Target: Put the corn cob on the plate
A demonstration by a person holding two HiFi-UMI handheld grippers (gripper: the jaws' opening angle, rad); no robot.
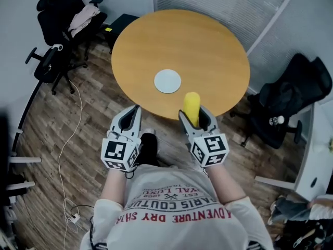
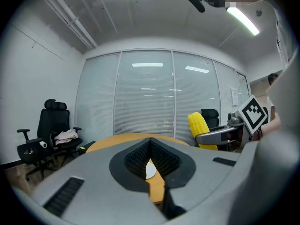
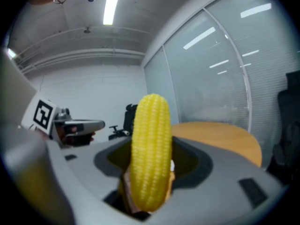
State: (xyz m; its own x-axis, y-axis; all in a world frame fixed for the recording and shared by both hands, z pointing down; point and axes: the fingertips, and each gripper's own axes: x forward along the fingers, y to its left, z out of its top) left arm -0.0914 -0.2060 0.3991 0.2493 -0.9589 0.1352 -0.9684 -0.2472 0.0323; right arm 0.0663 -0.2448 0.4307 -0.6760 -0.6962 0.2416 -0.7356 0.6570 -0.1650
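Observation:
A yellow corn cob stands up out of my right gripper, which is shut on it just at the near edge of the round wooden table. In the right gripper view the corn cob fills the middle, upright between the jaws. A small white plate lies on the table, a little ahead and left of the cob. My left gripper hovers off the table's near edge, jaws shut and holding nothing. The left gripper view shows the plate through the jaw gap and the corn cob to the right.
Black office chairs stand at the far left and at the right of the table. A white cable trails over the wood floor on the left. Glass partition walls with blinds stand behind the table.

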